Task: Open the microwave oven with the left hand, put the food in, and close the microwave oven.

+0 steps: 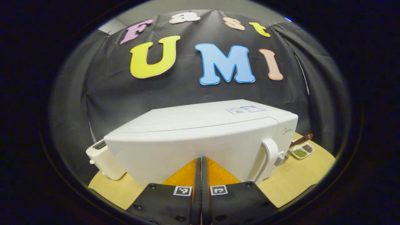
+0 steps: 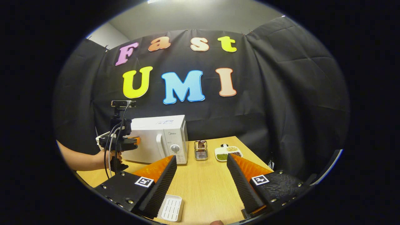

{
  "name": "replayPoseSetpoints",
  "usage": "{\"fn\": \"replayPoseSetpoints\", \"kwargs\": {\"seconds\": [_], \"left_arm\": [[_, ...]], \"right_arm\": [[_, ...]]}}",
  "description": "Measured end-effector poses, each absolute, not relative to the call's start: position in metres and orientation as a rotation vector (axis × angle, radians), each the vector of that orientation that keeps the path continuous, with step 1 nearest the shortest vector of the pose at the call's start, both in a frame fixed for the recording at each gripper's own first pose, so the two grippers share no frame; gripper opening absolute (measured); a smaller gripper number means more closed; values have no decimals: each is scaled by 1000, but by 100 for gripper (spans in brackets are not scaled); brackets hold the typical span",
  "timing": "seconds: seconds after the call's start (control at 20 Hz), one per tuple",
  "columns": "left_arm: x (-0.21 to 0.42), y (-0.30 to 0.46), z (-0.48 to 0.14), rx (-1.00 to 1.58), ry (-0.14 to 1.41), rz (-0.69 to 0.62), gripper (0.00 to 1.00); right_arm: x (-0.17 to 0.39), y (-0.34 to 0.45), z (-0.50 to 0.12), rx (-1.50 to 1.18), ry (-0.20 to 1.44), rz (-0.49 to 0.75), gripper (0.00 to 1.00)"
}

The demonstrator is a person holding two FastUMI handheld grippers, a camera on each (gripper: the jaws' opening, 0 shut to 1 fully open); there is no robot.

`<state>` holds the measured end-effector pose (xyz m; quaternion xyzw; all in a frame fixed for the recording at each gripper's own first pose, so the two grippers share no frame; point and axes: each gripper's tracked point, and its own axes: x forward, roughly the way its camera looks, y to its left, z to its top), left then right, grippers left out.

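Note:
The white microwave [image 1: 200, 131] stands with its door closed and its curved handle [image 1: 268, 156] at the door's right side. My left gripper [image 1: 201, 160] is shut with nothing between its fingers, its tips close to the middle of the door, left of the handle. In the right gripper view the microwave [image 2: 162, 137] stands at the table's back left, and a hand holds the left gripper [image 2: 134, 141] in front of its door. My right gripper [image 2: 201, 157] is open and holds nothing, above the table. Beyond it stand a small wire basket [image 2: 201, 150] with brown food and a divided white dish [image 2: 228, 152].
A white ribbed tray [image 2: 171, 207] lies on the wooden table [image 2: 206, 187] near my right gripper's left finger. A small white appliance [image 1: 104, 159] stands left of the microwave. The divided dish [image 1: 302, 151] and a brown-handled utensil [image 1: 301, 140] lie to its right.

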<state>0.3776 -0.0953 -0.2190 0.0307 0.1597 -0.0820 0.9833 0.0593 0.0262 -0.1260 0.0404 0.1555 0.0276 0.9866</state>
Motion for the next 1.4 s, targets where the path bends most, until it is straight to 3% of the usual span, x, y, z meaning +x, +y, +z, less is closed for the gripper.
{"fn": "replayPoseSetpoints", "kwargs": {"seconds": [0.55, 1.0, 1.05, 1.1, 1.2, 1.25, 1.3, 1.35, 1.4], "left_arm": [[222, -80, -102, -26, 130, -118, 7], [121, -32, -50, -62, 75, -119, 7], [112, -22, -48, -57, 71, -117, 7], [102, -9, -45, -45, 69, -106, 7], [85, 8, -44, -17, 59, -99, 7], [78, 14, -43, -11, 54, -95, 7], [73, 21, -43, -12, 54, -94, 7], [67, 25, -45, -12, 58, -95, 8], [60, 28, -48, -12, 63, -95, 16]], "right_arm": [[62, 51, -97, 81, 234, 259, 98], [57, 98, -60, 61, 143, 282, 98], [55, 105, -57, 61, 136, 282, 93], [51, 111, -55, 57, 133, 281, 98], [43, 121, -51, 42, 120, 283, 98], [40, 125, -48, 33, 113, 282, 93], [37, 129, -49, 27, 111, 283, 98], [35, 135, -50, 22, 115, 286, 98], [31, 139, -49, 21, 120, 289, 98]]}}
